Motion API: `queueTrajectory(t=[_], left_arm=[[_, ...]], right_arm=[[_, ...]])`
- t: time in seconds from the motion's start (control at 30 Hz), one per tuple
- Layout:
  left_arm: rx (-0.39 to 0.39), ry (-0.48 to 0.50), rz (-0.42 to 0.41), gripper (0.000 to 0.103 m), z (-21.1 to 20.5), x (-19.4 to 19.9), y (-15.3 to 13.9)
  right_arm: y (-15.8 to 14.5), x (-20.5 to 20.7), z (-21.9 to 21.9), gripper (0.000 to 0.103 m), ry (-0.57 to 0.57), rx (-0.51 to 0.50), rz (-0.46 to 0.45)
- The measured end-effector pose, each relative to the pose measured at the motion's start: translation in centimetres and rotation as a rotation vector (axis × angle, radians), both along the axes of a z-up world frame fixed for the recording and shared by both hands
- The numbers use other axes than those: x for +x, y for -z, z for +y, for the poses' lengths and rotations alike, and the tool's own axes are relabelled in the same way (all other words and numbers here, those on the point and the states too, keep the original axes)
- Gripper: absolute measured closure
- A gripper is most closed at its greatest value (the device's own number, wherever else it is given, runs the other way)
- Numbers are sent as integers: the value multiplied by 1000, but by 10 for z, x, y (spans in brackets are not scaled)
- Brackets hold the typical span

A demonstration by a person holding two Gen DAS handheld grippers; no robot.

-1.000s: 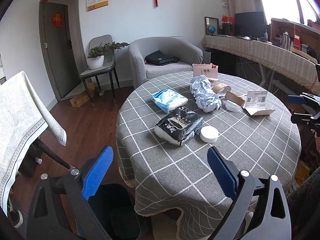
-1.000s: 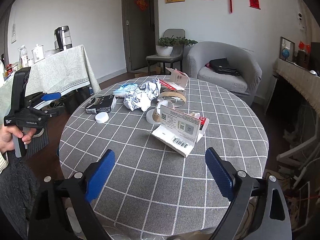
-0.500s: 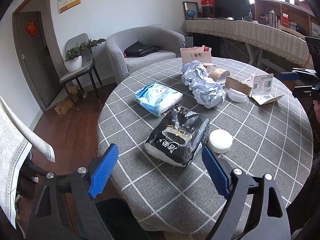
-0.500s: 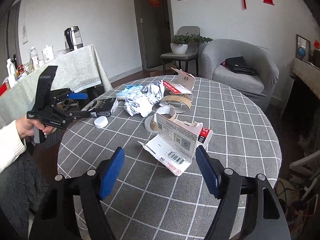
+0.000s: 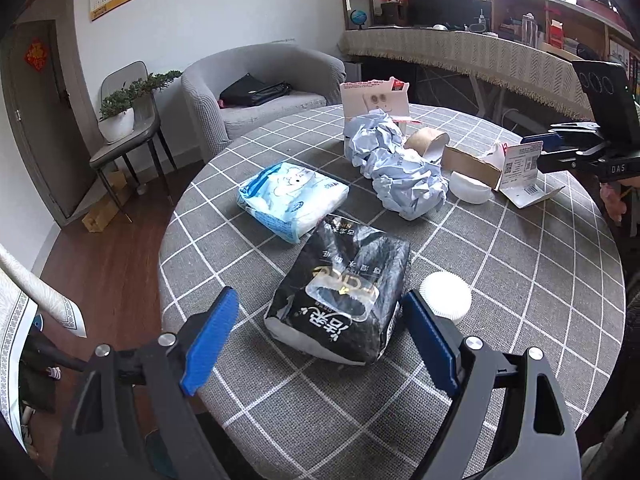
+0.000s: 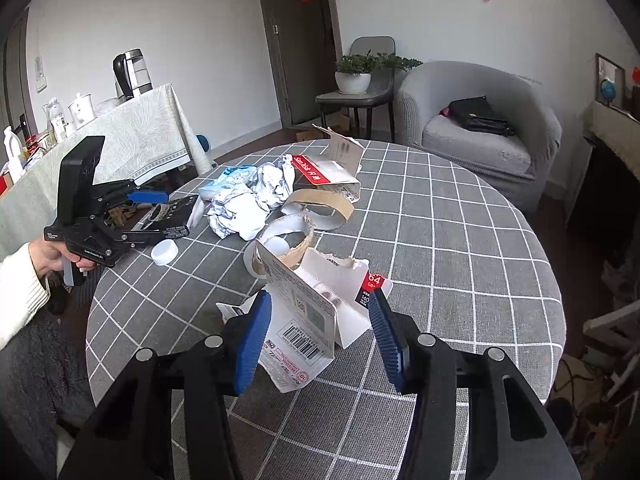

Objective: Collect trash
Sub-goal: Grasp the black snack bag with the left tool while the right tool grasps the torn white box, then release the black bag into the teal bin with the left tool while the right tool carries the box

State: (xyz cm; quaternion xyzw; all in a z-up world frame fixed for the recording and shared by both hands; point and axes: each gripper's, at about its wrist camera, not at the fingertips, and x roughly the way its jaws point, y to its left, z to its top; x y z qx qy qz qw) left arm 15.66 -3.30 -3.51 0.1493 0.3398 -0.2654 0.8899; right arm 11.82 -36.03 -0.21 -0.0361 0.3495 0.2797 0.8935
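Observation:
My left gripper [image 5: 320, 344] is open, its blue pads on either side of a black tissue pack [image 5: 344, 296] on the round checked table [image 5: 520, 280]. A white lid [image 5: 446, 297] lies just right of the pack. My right gripper [image 6: 320, 332] is open around a torn white card package with a barcode [image 6: 304, 320]. Crumpled paper [image 5: 400, 172], a blue wipes pack [image 5: 292, 196], a cardboard tape roll [image 6: 320, 204] and a red and white carton [image 6: 324, 170] lie further in.
A grey armchair [image 5: 260, 88] with a black bag, a chair with a potted plant [image 5: 120, 120] and a door stand beyond the table. A cloth-covered side table with a kettle [image 6: 132, 68] is at the left. A long desk [image 5: 480, 52] runs along the window.
Both grippers have moved in over the table. The left now straddles the black tissue pack and the right straddles the torn card package. Both stay open.

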Motion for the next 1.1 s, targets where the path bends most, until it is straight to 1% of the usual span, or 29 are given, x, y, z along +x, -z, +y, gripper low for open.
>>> queueTrajectory(t=[0.07,0.1,0.13,0.23,0.37,0.5,0.57,0.63,0.67,0.7,0.73,0.83,0.9,1.0,1.1], left_arm=[[-15,6,13,16,-2,4,0],[-15,5,16,16,-4,6,0],[-15,3,14,16,-6,6,0],[-24,12,26,17,-11,7,-1],[2,32,18,17,-24,6,-1],[0,36,19,18,-29,6,-1],[-4,36,18,21,-29,6,-1],[-6,32,18,29,-29,6,-1],[-10,31,21,30,-28,6,-2],[-15,29,24,33,-28,7,-2],[-17,31,26,36,-29,7,-2],[-32,27,28,42,-29,5,-4],[-57,15,34,44,-27,5,-6],[-108,-6,36,45,-22,1,-12],[-151,-29,25,45,-16,-7,-20]], right_arm=[[3,5,3,55,-12,-7,12],[4,7,5,57,-19,-9,16],[5,9,6,62,-27,-10,21],[7,13,12,70,-58,-16,31],[5,14,15,70,-67,-33,27],[7,12,26,75,-99,-74,31],[7,12,30,80,-115,-73,36],[7,10,32,89,-128,-71,39],[7,8,34,91,-133,-72,41],[6,7,35,98,-138,-71,44],[6,4,37,101,-138,-77,44],[5,-2,37,101,-127,-78,44],[2,-7,37,101,-110,-75,41],[-3,-13,34,101,-82,-67,32],[-15,-21,29,101,-37,-33,13]])
